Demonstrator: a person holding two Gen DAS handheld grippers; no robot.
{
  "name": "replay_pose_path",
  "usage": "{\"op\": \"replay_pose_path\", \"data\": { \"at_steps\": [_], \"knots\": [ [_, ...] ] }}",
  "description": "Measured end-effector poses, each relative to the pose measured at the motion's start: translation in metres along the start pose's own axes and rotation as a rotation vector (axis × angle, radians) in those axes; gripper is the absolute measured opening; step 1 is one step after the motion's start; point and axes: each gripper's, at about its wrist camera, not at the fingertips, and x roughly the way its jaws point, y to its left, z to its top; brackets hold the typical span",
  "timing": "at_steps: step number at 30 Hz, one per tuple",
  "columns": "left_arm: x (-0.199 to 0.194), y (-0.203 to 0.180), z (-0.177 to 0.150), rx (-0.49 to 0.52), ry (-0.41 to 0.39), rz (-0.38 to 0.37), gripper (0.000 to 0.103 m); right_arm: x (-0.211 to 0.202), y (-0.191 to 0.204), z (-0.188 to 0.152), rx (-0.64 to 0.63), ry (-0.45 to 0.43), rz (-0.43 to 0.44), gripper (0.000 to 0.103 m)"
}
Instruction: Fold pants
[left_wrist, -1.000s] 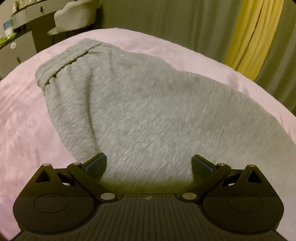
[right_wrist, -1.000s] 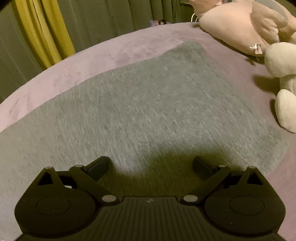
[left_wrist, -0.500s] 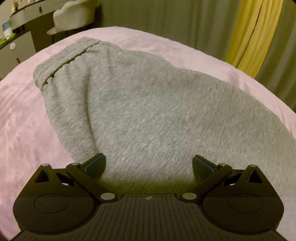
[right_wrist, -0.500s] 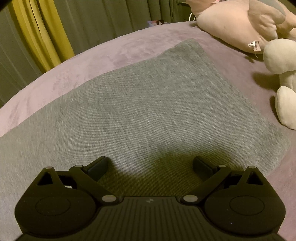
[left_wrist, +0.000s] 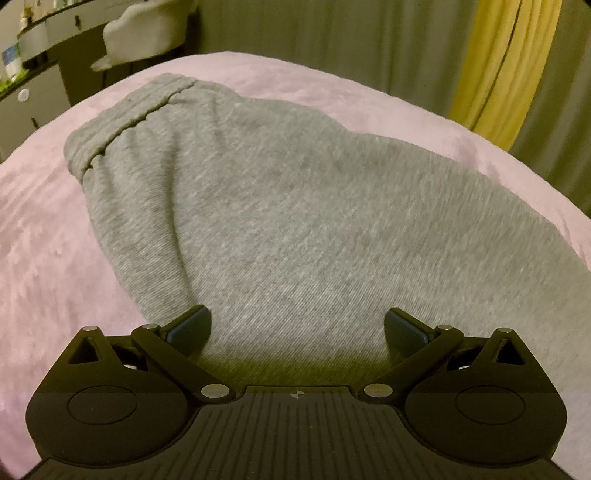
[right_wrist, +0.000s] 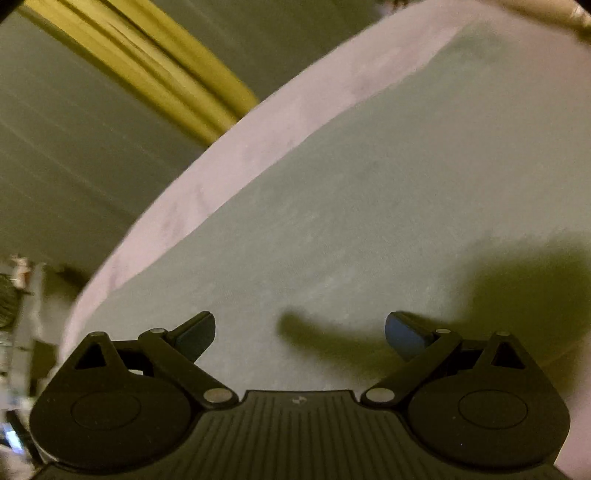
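Grey sweatpants (left_wrist: 295, 206) lie flat on a pink bed cover (left_wrist: 44, 251), with the ribbed waistband (left_wrist: 122, 122) at the far left. My left gripper (left_wrist: 297, 328) is open and empty, low over the near edge of the pants. In the blurred right wrist view the pants (right_wrist: 388, 192) fill the middle as a pale grey sheet. My right gripper (right_wrist: 300, 332) is open and empty above them, and casts a dark shadow on the cloth.
Yellow and grey curtains (left_wrist: 506, 62) hang behind the bed. A white chair (left_wrist: 147, 33) and a counter with drawers (left_wrist: 33, 74) stand at the far left. The bed edge (right_wrist: 207, 181) runs diagonally in the right wrist view, with blurred clutter (right_wrist: 18, 295) at the left.
My right gripper has swung and tilted sharply to the left; the plush toys have left its view and the image is blurred. My left gripper has barely moved.
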Motion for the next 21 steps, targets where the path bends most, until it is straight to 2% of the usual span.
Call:
{"op": "replay_pose_path", "data": {
  "at_steps": [2,3,4,5,8,9,11,14,16,18,21],
  "knots": [
    [0.0,0.001,0.0,0.002,0.0,-0.002,0.103,0.003,-0.01,0.003,0.04,0.013,0.011,0.099],
    [0.0,0.001,-0.001,-0.001,-0.002,-0.005,0.103,0.001,-0.014,0.004,0.065,0.003,0.024,0.099],
    [0.0,0.002,-0.001,-0.003,-0.004,-0.005,0.103,-0.004,-0.018,0.006,0.079,-0.029,-0.003,0.099],
    [-0.002,0.002,-0.001,-0.005,-0.008,-0.001,0.103,-0.01,-0.019,0.006,0.073,-0.07,-0.07,0.099],
    [-0.014,-0.003,-0.005,0.012,-0.051,0.012,0.103,-0.03,-0.03,0.011,0.108,-0.205,-0.367,0.099],
    [-0.02,-0.007,-0.008,0.016,-0.068,0.006,0.103,-0.037,-0.039,0.013,0.152,-0.247,-0.416,0.099],
    [-0.033,-0.017,-0.016,0.01,-0.094,-0.076,0.103,-0.048,-0.05,0.014,0.201,-0.298,-0.438,0.099],
    [-0.047,-0.046,-0.03,0.049,-0.098,-0.236,0.103,-0.042,-0.044,0.014,0.163,-0.284,-0.477,0.099],
    [-0.05,-0.076,-0.035,0.138,-0.071,-0.293,0.103,-0.033,-0.034,0.014,0.098,-0.25,-0.535,0.099],
    [-0.047,-0.105,-0.042,0.251,-0.08,-0.291,0.103,-0.02,-0.024,0.016,0.026,-0.195,-0.584,0.099],
    [-0.03,-0.121,-0.049,0.359,-0.106,-0.177,0.103,-0.014,-0.017,0.017,-0.024,-0.161,-0.635,0.099]
  ]
}}
